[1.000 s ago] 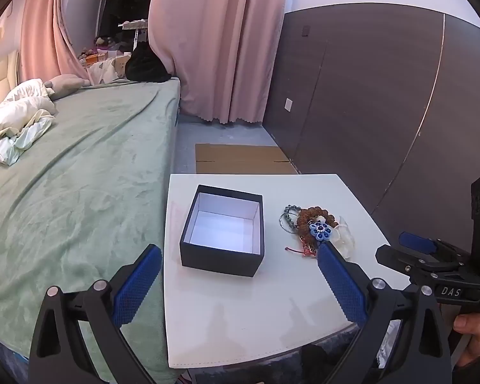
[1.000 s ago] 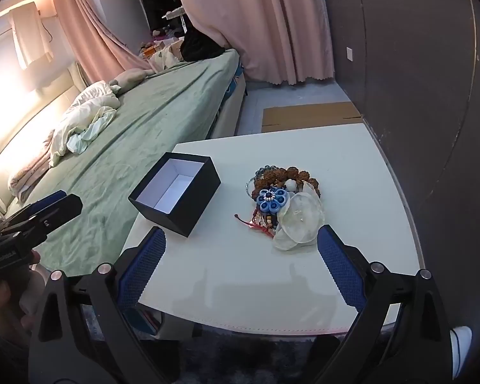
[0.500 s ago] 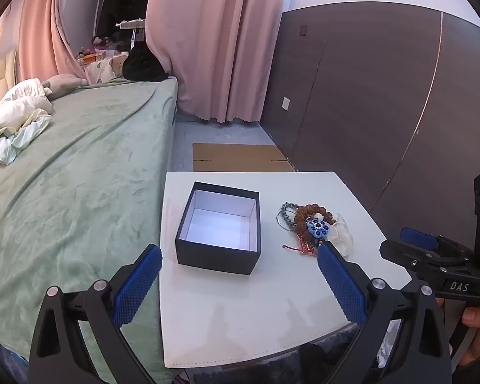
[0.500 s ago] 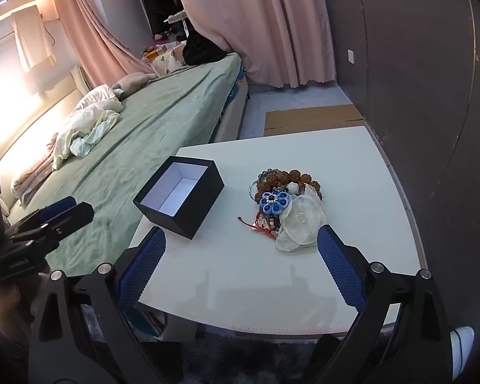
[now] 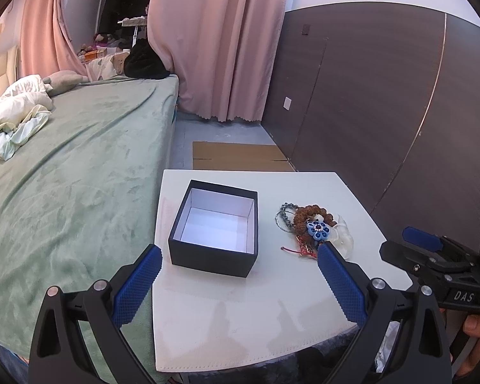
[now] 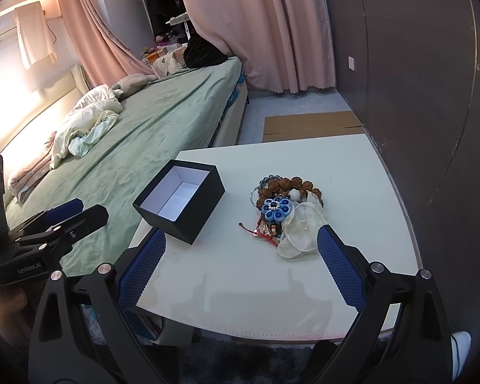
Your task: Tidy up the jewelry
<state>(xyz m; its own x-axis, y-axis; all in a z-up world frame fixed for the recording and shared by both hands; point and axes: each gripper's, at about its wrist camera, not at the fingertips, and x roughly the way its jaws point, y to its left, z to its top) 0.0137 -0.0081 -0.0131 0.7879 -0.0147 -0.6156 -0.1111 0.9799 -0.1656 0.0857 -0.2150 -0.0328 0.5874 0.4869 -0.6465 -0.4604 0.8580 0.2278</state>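
An open black box with a white inside stands empty on the white table; it also shows in the right wrist view. Right of it lies a jewelry pile: brown bead bracelet, blue flower piece, red cord, translucent white piece. The pile shows in the right wrist view too. My left gripper is open and empty, held before the table's near edge. My right gripper is open and empty, near the front edge, short of the pile.
A green bed runs along the table's left side. A dark wood wall stands on the right. Flat cardboard lies on the floor beyond the table. Pink curtains hang at the back.
Both grippers have drawn back slightly from the table and stay open. The box and jewelry have not moved.
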